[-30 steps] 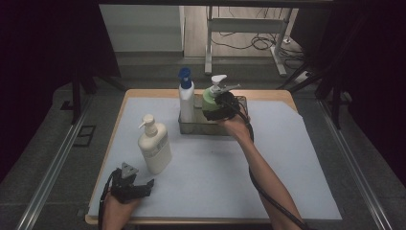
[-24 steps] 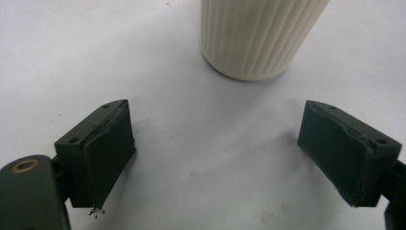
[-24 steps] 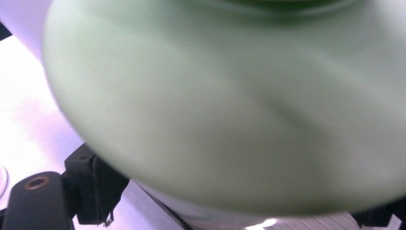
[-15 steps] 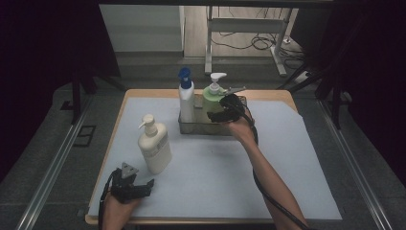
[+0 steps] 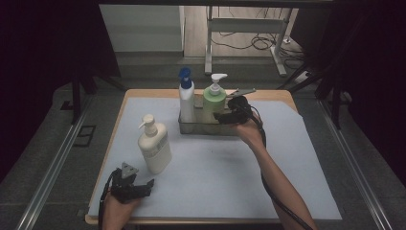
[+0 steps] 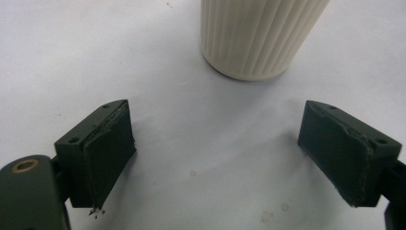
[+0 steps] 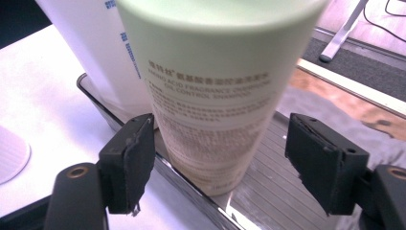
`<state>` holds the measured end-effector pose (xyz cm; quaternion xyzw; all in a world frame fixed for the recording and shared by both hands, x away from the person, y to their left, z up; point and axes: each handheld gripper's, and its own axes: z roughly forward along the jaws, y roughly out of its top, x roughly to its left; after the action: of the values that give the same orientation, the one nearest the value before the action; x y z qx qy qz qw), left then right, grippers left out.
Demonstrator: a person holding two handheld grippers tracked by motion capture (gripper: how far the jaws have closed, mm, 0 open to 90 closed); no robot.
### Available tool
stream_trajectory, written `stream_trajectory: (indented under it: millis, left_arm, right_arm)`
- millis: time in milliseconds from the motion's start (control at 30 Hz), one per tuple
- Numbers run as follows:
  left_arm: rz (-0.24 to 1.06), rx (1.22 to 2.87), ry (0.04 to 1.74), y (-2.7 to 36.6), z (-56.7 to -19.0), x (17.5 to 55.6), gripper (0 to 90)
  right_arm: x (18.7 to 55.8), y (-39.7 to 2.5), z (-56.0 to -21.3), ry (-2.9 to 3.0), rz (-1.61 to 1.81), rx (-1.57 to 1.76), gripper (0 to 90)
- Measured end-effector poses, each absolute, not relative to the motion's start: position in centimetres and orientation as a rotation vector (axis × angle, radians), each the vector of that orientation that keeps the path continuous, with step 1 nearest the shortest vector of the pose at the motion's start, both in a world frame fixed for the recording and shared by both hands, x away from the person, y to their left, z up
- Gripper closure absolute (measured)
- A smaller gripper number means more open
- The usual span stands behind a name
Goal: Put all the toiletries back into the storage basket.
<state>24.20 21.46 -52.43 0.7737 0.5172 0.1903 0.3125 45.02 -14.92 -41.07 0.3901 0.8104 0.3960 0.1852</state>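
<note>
A green pump bottle (image 5: pixel 213 103) stands in a metal tray (image 5: pixel 210 130) beside a white bottle with a blue pump (image 5: pixel 186 98). My right gripper (image 5: pixel 229 115) is just right of the green bottle and open. In the right gripper view the green bottle (image 7: pixel 215 96) stands on the tray (image 7: pixel 273 158) between the spread jaws of that gripper (image 7: pixel 220 165); the left pad (image 7: pixel 131 163) is close to it, the right pad well apart. A cream pump bottle (image 5: pixel 154 146) stands on the mat. My left gripper (image 5: pixel 138 188) rests open in front of it, with the ribbed bottle base (image 6: pixel 258 38) ahead of its jaws (image 6: pixel 215 148).
A pale mat (image 5: pixel 287 158) covers the wooden table (image 5: pixel 268 95). The white bottle (image 7: pixel 91 52) stands close behind the green one on its left. Dark frames and a metal stand (image 5: pixel 239 28) lie beyond the table's far edge.
The right gripper has opened, let go of the green bottle and drawn back a little toward the right. The left gripper has not moved.
</note>
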Motion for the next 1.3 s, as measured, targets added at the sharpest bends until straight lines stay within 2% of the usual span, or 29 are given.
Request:
stream_trajectory:
  millis: [167,433,733,1300]
  left_arm:
    - [0.503,2.041,1.365,21.5,-52.4,24.2,11.9]
    - [0.502,2.041,1.365,21.5,-52.4,24.2,11.9]
    - [0.502,2.041,1.365,21.5,-52.4,24.2,11.9]
    - [0.502,2.042,1.364,21.5,-52.4,24.2,11.9]
  right_arm:
    - [44.4,-16.2,-40.6,2.276,1.11,1.109,38.1]
    - [45.0,-18.0,-41.4,2.256,1.087,1.169,69.4]
    - [46.5,-17.7,-43.3,2.222,1.034,1.241,86.2]
    - [48.9,-16.0,-44.8,2.238,1.046,1.302,88.4]
